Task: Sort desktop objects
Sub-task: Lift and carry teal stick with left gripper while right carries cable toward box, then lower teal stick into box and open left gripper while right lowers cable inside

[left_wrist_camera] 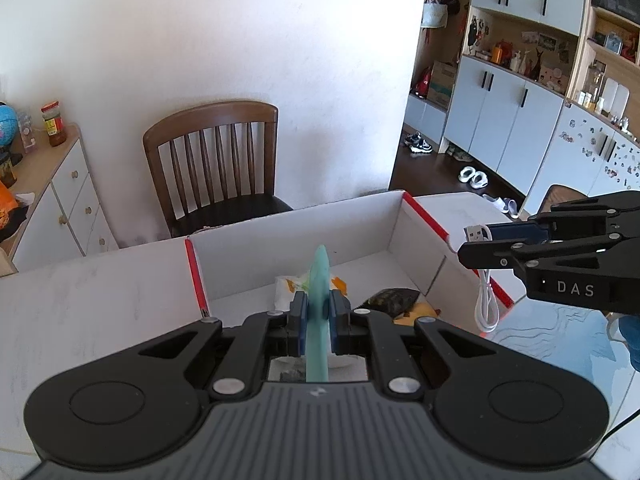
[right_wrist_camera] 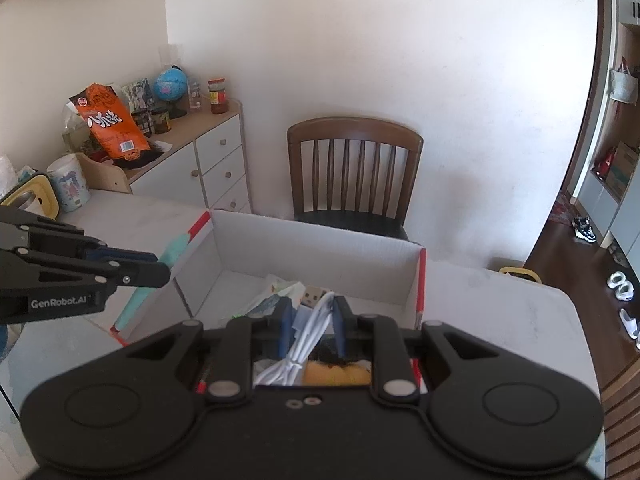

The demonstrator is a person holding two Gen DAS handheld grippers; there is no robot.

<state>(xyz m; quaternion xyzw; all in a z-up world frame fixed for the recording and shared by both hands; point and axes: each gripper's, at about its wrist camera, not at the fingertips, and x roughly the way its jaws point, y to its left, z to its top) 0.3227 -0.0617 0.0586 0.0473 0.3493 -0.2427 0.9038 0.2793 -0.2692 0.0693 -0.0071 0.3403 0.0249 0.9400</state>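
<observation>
My left gripper point(left_wrist_camera: 318, 312) is shut on a long teal stick-like object point(left_wrist_camera: 319, 280) and holds it over the near edge of an open white cardboard box point(left_wrist_camera: 296, 236) with red corner edges. My right gripper point(right_wrist_camera: 311, 320) is shut on a coiled white USB cable point(right_wrist_camera: 310, 338) above the box's right side. In the left wrist view the cable point(left_wrist_camera: 486, 300) hangs from the right gripper point(left_wrist_camera: 480, 246). In the right wrist view the left gripper point(right_wrist_camera: 160, 266) holds the teal object point(right_wrist_camera: 152, 280) at the box's left wall. Inside the box lie a white packet point(left_wrist_camera: 290, 286), a dark round object point(left_wrist_camera: 390, 300) and something yellow point(right_wrist_camera: 336, 374).
The box point(right_wrist_camera: 320, 248) stands on a white marble-look table point(left_wrist_camera: 88, 296). A brown wooden chair point(left_wrist_camera: 218, 164) stands behind the table. A white sideboard point(right_wrist_camera: 200, 160) at the left carries an orange snack bag point(right_wrist_camera: 110, 122), jars and a globe. Cabinets and shoes fill the right.
</observation>
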